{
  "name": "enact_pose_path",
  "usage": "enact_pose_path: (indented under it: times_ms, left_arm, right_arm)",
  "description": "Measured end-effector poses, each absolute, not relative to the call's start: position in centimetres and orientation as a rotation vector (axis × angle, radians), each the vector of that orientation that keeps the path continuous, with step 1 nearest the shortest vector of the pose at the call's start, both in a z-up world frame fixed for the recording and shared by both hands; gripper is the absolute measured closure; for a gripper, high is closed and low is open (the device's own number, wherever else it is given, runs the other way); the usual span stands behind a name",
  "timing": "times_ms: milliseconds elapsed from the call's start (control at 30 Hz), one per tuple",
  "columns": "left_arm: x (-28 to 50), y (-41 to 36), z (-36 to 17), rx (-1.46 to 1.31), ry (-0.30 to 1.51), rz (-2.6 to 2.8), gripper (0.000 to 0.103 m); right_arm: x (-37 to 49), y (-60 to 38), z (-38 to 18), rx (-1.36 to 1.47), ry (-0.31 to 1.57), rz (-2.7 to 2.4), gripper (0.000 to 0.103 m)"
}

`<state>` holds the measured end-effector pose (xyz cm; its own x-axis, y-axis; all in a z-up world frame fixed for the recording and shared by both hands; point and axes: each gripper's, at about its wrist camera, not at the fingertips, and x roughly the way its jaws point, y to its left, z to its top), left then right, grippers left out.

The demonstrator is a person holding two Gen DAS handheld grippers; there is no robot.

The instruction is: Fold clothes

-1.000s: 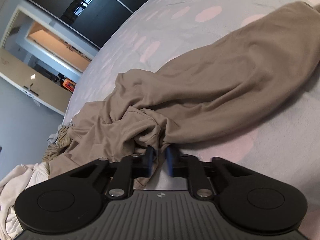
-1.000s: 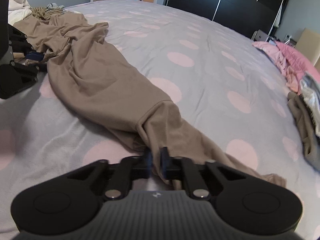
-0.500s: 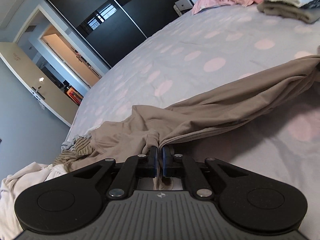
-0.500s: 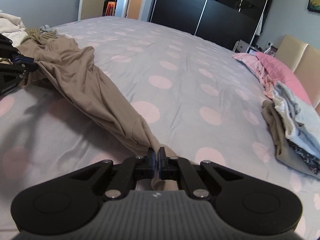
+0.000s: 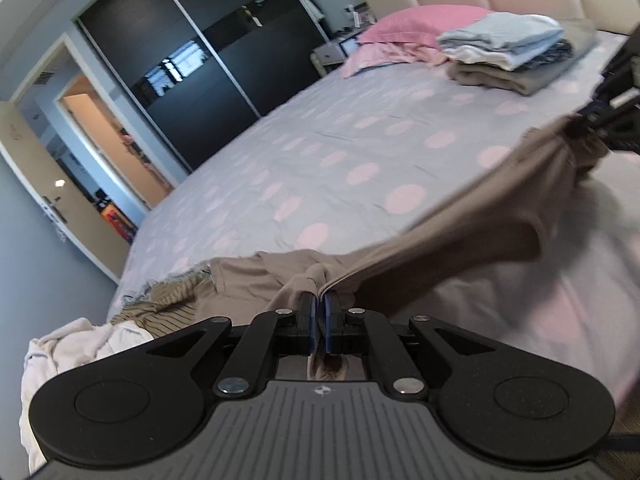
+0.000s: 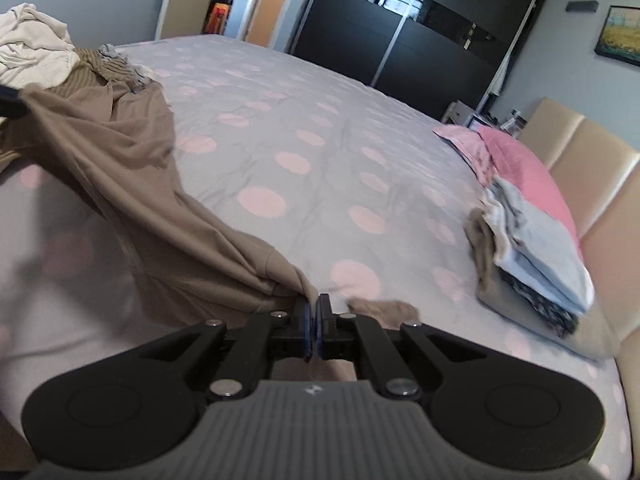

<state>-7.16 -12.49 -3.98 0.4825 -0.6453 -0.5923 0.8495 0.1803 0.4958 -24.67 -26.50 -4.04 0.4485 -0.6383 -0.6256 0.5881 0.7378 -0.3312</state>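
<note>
A long tan garment (image 5: 460, 236) hangs stretched above the bed between my two grippers; it also shows in the right wrist view (image 6: 132, 184). My left gripper (image 5: 319, 300) is shut on one bunched end of it. My right gripper (image 6: 311, 305) is shut on the other end, with a short tail of tan cloth (image 6: 384, 310) lying just past the fingers. The right gripper also shows at the far right of the left wrist view (image 5: 600, 118), holding the cloth up.
The bed (image 6: 320, 148) has a grey sheet with pink dots. A stack of folded clothes (image 6: 532, 256) lies by a pink pillow (image 6: 524, 160) near the beige headboard. A heap of unfolded white and striped clothes (image 6: 52, 52) lies at the other end. Dark wardrobe doors (image 5: 208, 64) stand behind.
Both grippers have risen and pulled apart, lifting the tan garment off the sheet and drawing it taut. A second ago both sets of fingers stood a little apart around the cloth; they are now closed on it.
</note>
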Motion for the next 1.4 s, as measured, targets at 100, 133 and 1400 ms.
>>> enact_pose_path:
  times_ms: [100,133,1400]
  left_arm:
    - [-7.4,-12.3,-4.6,0.932,0.279,-1.085,0.1]
    - [-7.4,-12.5,-5.0,0.945,0.281,-1.08,0.1]
    - [-4.8,-14.9,-12.0,1.085,0.325,-1.094,0.07]
  right_arm:
    - [-25.3,-26.7,-4.3,-0.035,0.824,-0.76,0.1]
    - [-25.3,-26.8,-4.5,-0.023,0.833,-0.756,0.1]
    - [-21.1,-26.8,-10.0,-0.243,0.784,-0.553,0.063]
